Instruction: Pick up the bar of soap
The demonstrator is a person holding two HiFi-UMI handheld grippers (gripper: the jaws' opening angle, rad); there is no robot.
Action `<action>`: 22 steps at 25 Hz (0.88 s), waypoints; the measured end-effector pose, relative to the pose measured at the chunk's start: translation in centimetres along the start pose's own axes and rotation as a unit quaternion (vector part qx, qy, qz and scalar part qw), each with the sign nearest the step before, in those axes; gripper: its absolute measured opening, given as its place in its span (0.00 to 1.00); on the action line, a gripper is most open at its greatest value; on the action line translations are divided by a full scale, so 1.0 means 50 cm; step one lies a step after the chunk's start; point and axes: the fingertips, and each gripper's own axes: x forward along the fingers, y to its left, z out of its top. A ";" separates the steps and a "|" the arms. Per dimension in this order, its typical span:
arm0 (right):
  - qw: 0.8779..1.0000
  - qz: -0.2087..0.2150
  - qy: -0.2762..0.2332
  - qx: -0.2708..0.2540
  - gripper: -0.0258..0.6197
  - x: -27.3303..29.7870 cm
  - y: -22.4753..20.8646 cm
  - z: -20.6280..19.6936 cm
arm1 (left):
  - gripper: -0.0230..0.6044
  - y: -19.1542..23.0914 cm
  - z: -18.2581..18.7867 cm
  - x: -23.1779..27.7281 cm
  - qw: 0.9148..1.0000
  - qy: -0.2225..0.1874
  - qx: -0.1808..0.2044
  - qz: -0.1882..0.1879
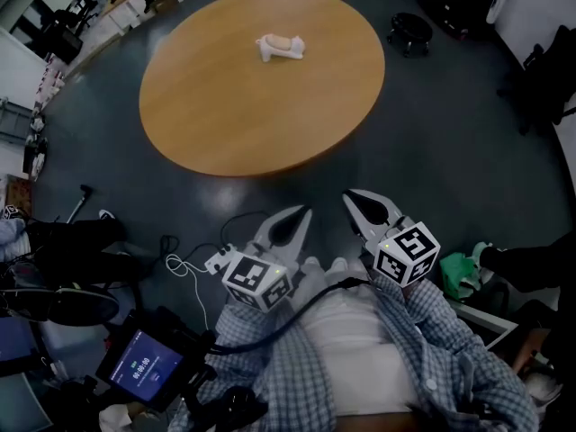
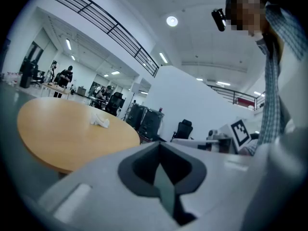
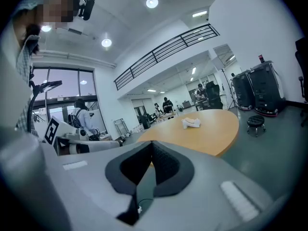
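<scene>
- The bar of soap (image 1: 281,45) lies on the round wooden tabletop (image 1: 225,106), toward its far side, a pale tan block resting on something white; whether that is a cloth or a dish cannot be told.
- Nothing else lies on the tabletop around it.
- The left hand-held gripper (image 1: 299,218) is held low in front of the person's checked shirt (image 1: 432,358), above the dark floor (image 1: 450,169) and well short of the tabletop's near edge.
- In the left gripper view its jaws are clenched together with nothing between them, and the soap (image 2: 100,121) sits well beyond them on the tabletop (image 2: 57,138).
- The right hand-held gripper (image 1: 362,203) is just beside the left one, also over the floor and pointing toward the tabletop.
- The right gripper view shows that hand-held gripper (image 3: 151,147) likewise clenched and empty, with the soap (image 3: 191,123) far ahead.
- A black wheeled stool (image 1: 409,32) stands on the floor beyond the tabletop's right edge.
- A small lit screen (image 1: 146,365) sits at the lower left, near the person.
</scene>
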 end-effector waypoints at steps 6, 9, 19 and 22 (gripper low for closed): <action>1.000 -0.002 0.000 0.003 0.04 -0.005 -0.008 0.001 | 0.03 -0.004 -0.004 0.008 1.000 0.003 -0.002 0.001; 1.000 -0.003 -0.002 0.007 0.04 -0.012 -0.017 0.002 | 0.03 -0.009 -0.005 0.013 1.000 0.003 -0.001 0.003; 1.000 0.006 -0.004 0.007 0.04 -0.050 -0.051 0.016 | 0.03 -0.022 0.008 0.024 1.000 -0.008 0.008 0.029; 1.000 0.010 -0.001 -0.001 0.04 -0.053 -0.063 0.007 | 0.03 -0.022 0.001 0.035 0.999 -0.011 0.012 0.033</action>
